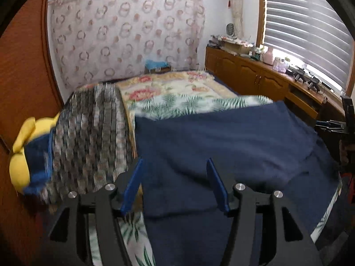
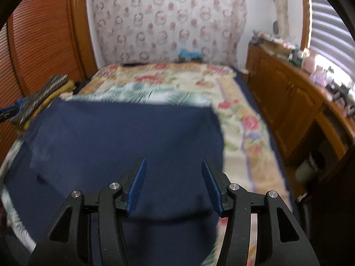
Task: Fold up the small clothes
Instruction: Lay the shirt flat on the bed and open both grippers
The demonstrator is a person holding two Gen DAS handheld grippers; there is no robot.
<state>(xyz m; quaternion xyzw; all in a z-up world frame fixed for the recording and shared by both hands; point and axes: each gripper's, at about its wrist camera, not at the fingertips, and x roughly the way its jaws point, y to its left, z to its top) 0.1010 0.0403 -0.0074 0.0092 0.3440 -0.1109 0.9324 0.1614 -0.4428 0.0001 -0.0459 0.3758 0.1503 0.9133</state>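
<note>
A navy blue garment (image 1: 221, 137) lies spread on the bed, with a fold line across its near part. My left gripper (image 1: 174, 160) hovers open over the garment's left edge, and nothing sits between its blue fingers (image 1: 133, 186). In the right wrist view the same navy garment (image 2: 124, 133) fills the middle of the bed. My right gripper (image 2: 174, 159) stands open above its near right part, close to the right edge, and holds nothing. Both views are blurred.
A flowered quilt (image 1: 173, 88) covers the bed. A pile of grey patterned clothes (image 1: 93, 133) lies at the left, with a yellow and blue item (image 1: 24, 146) beside it. Wooden cabinets (image 2: 288, 93) run along the right; a slatted wardrobe door (image 2: 44, 33) stands at the left.
</note>
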